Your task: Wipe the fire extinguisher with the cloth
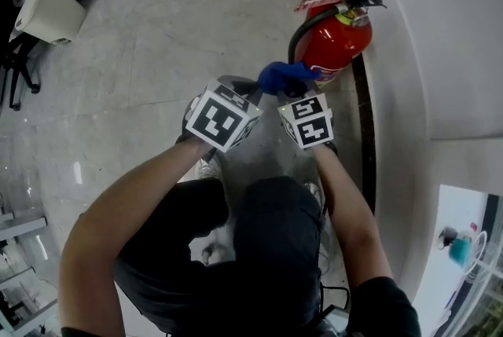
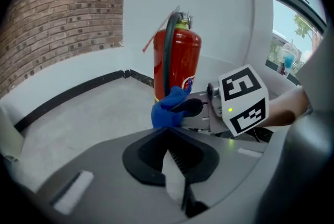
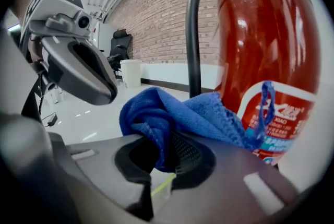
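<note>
The fire extinguisher (image 1: 339,43) stands upright on the floor (image 1: 157,53) against the white wall (image 1: 440,53), close to a corner. Its body is red and a black hose (image 3: 194,35) curves down from the valve along one side. A printed label (image 3: 292,118) covers the lower part of the body.

The right gripper (image 1: 295,89) points at the lower body of the extinguisher. Its fingers (image 3: 180,157) are clenched on the blue cloth (image 3: 177,113). The cloth bunches out ahead of the fingers, and a loop at its edge hangs in front of the label. The cloth lies just beside the extinguisher's body. Contact between the two cannot be confirmed from any view.

The left gripper (image 1: 242,86) is positioned just left of the right gripper, close to the cloth. Its fingers (image 2: 177,160) are clenched together with nothing between them.

A brick wall (image 2: 62,19) adjoins the white wall at the far side of the floor.
</note>
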Demonstrator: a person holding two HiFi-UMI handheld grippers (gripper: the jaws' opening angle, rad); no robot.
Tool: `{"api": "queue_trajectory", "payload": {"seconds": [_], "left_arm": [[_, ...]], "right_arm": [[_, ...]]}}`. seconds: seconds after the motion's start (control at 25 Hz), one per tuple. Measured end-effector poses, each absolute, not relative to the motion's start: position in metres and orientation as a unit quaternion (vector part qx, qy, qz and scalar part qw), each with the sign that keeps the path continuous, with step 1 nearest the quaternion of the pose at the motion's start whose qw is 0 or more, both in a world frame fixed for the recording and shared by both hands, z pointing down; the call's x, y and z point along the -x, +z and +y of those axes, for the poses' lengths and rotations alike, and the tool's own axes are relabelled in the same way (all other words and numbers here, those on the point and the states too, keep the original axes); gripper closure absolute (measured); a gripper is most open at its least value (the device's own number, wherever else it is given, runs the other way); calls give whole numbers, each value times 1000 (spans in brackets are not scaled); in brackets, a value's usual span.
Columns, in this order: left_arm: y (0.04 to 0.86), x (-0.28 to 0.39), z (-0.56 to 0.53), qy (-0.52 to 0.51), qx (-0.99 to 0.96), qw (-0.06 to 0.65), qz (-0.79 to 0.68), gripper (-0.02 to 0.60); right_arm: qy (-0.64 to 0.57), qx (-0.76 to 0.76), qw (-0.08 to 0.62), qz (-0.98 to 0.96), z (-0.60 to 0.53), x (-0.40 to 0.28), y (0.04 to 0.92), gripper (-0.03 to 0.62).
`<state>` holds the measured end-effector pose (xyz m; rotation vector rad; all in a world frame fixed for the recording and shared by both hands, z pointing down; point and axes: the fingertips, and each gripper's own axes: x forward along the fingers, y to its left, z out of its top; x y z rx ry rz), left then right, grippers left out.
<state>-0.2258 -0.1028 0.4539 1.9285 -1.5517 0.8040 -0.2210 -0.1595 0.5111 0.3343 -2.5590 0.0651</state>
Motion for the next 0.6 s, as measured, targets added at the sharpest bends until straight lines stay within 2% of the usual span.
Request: {"api": "queue_trajectory", "payload": {"seconds": [0.32,0.6], "left_arm": [[492,223,-102,305,-700,292,-576,575],[506,239,-82,311,-680,308,-588,575]], "right_arm": [[61,-112,273,-953,-144,212,517,559],[142,-61,283,-947,-101,213,546,559]]}}
